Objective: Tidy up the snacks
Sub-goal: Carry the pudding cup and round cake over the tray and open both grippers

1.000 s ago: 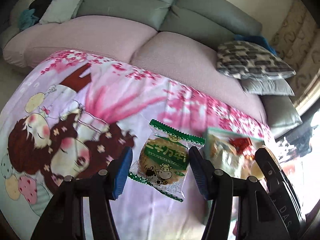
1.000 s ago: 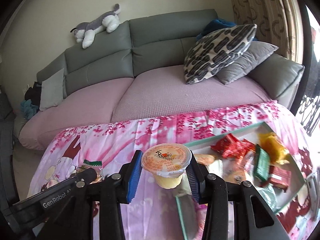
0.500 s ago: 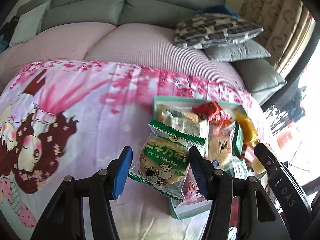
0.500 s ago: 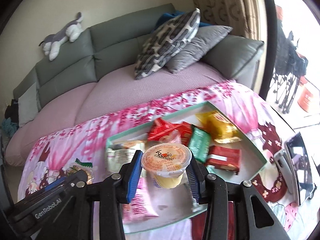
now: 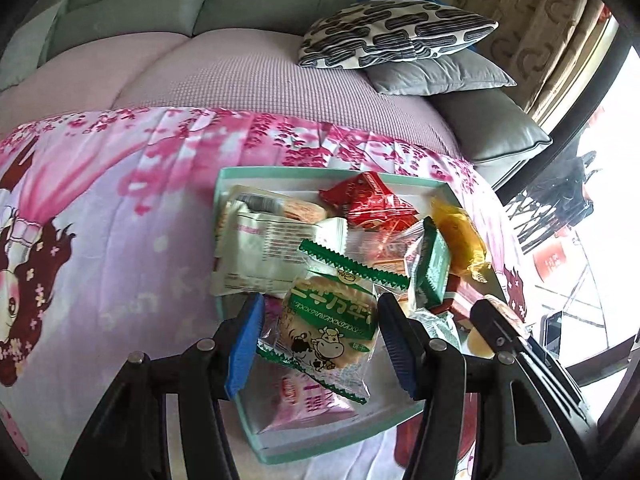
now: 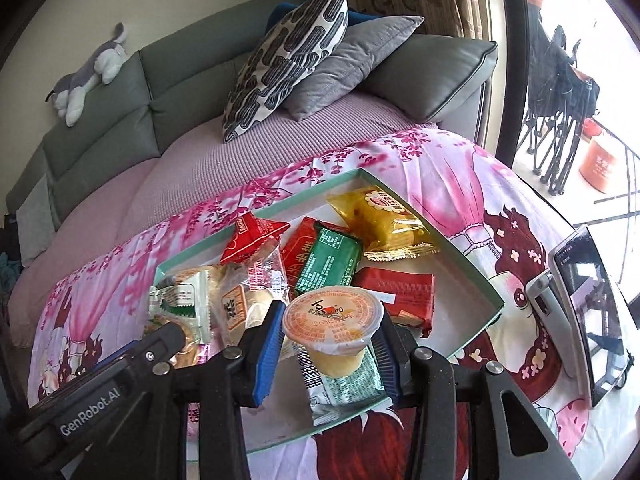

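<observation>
**A:** Two snacks up at once. Left wrist view: left tool [image 5: 318, 340] pinches the green-and-clear cow-print cracker packet [image 5: 330, 320], and a second ago that hung over bare pink cloth; now it's above the mint-green cardboard tray [image 5: 320, 446].

**B:** Right wrist view: right tool [image 6: 326, 350] pinches the orange-lidded jelly cup [image 6: 332, 322], also swung over the tray. Only this view shows the propped-up phone [image 6: 584, 308]. Both look ready to drop.

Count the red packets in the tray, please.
3: puffy red packet at the far side; second red packet partly under the green packet; flat red packet beside the jelly cup. More may hide underneath.
</observation>
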{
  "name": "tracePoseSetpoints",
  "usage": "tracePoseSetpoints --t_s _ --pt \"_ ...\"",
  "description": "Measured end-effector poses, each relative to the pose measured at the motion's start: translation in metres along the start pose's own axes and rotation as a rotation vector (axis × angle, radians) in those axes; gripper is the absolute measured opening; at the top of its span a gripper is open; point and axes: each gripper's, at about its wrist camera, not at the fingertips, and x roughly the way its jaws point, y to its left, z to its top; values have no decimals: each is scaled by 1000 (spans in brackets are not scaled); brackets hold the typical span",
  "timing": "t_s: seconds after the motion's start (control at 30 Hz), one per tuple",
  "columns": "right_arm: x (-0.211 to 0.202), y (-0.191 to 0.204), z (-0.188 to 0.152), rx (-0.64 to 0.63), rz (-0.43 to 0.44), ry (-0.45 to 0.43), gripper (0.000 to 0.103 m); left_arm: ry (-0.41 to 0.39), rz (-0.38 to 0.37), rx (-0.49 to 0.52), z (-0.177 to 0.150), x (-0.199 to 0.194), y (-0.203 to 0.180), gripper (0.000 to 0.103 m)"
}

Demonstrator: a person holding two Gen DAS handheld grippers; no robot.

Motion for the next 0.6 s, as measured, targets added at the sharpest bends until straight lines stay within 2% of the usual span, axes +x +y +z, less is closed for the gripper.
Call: tracePoseSetpoints --t_s 0.3,0.6 --pt "8 -4 1 2 13 19 45 9 -8 0 0 6 -6 62" --pt "10 -1 0 -3 19 32 45 -5 -10 -4 0 -8 -7 62"
